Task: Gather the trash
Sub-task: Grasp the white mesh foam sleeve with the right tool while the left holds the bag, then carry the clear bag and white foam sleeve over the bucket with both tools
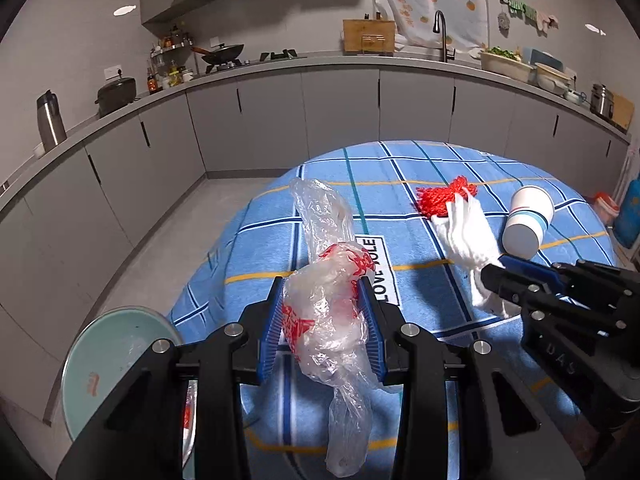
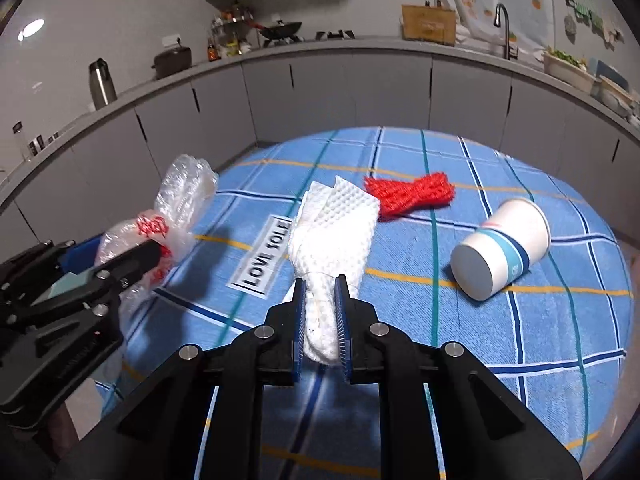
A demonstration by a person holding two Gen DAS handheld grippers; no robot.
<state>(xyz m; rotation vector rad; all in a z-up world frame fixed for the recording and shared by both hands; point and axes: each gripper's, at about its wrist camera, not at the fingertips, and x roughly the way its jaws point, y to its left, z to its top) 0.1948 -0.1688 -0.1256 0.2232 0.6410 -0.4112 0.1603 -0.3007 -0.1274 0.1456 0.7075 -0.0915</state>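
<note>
My left gripper [image 1: 322, 284] is shut on a crumpled clear plastic bag with red print [image 1: 328, 304] and holds it above the blue checked tablecloth [image 1: 344, 168]. The bag also shows at the left of the right wrist view [image 2: 176, 204]. My right gripper [image 2: 320, 284] is shut on a white paper towel [image 2: 336, 232], also seen in the left wrist view [image 1: 468, 236]. A red net [image 2: 412, 194] and a tipped paper cup [image 2: 504, 248] lie on the cloth beyond it.
A pale green round bin [image 1: 116, 364] stands on the floor below left of the table. Grey kitchen cabinets [image 1: 280, 120] and a counter with pots run along the back. A "LOVE SOLE" label [image 2: 266, 256] is on the cloth.
</note>
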